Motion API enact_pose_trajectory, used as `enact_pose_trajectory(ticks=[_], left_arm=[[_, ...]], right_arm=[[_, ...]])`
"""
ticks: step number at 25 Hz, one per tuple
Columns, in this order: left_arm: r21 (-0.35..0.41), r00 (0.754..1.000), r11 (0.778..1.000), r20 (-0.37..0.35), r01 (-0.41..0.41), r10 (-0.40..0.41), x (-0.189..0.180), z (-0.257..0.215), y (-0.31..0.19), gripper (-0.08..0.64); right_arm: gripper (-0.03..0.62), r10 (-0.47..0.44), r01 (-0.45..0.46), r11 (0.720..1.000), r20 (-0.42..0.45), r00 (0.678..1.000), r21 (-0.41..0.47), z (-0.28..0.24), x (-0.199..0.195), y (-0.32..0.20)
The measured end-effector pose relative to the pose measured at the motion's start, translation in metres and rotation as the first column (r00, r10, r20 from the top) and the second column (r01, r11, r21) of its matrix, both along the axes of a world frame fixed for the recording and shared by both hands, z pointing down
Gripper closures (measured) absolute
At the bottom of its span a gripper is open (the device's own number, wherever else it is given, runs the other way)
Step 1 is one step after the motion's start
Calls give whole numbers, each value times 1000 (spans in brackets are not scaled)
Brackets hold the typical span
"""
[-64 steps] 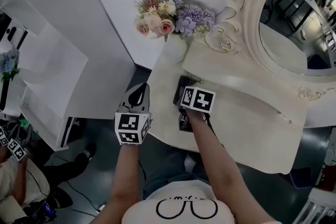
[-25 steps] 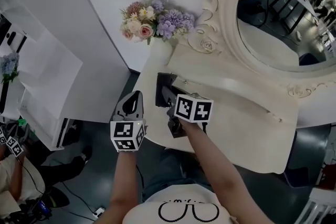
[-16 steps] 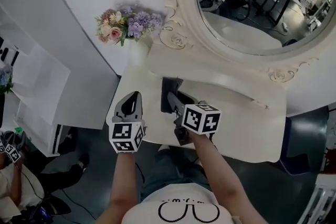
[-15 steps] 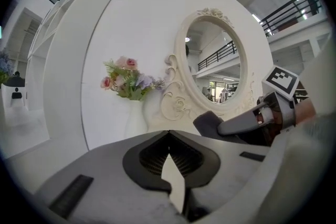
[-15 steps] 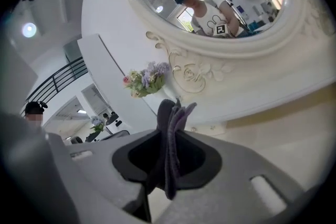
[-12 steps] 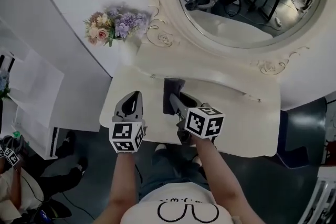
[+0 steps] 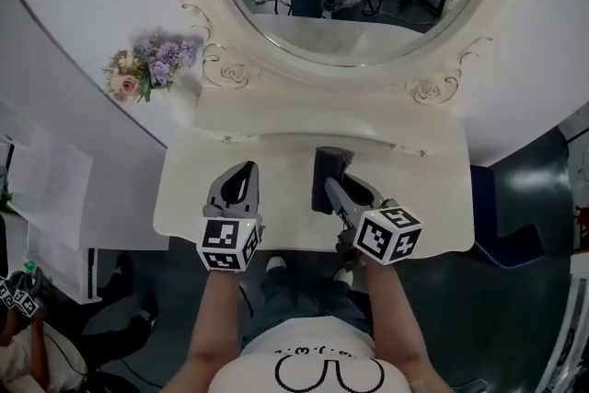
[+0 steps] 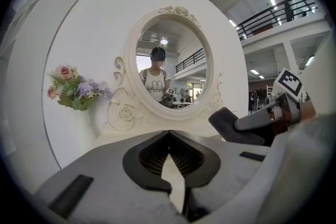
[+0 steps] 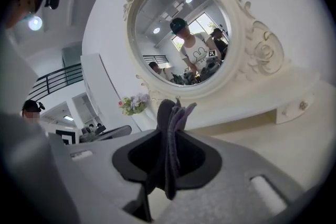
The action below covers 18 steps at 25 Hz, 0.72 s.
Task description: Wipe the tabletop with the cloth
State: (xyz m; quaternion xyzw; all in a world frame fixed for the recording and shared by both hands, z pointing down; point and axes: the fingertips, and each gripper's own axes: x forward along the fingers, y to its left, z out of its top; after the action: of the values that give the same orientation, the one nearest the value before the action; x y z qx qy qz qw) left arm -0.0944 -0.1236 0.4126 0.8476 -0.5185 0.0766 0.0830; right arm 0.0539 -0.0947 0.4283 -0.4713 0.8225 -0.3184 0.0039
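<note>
Dark grey cloth (image 7: 329,167) sits folded and pinched between the jaws of our right tool (image 7: 333,187), over the middle of the cream table (image 7: 428,189). Just beside it, our left tool (image 7: 242,172) hovers with its jaws pressed together on nothing. Beyond stands an oval mirror (image 7: 354,5), with flowers (image 7: 145,71) to its left.
</note>
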Motion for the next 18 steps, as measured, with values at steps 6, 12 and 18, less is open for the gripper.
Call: enact_pose_trajectory(ticks=[6, 12, 18], left_arm=[[1, 996, 996, -16, -84, 84, 70, -1, 4, 561], [-1, 987, 987, -18, -162, 162, 138, 0, 15, 561], [-22, 984, 984, -10, -177, 177, 183, 11, 31, 561]], right_arm=[[511, 114, -115, 993, -104, 988, 0, 8, 100, 32], [511, 212, -220, 975, -233, 949, -9, 20, 198, 70], [511, 259, -317, 945, -420, 869, -73, 53, 295, 111]])
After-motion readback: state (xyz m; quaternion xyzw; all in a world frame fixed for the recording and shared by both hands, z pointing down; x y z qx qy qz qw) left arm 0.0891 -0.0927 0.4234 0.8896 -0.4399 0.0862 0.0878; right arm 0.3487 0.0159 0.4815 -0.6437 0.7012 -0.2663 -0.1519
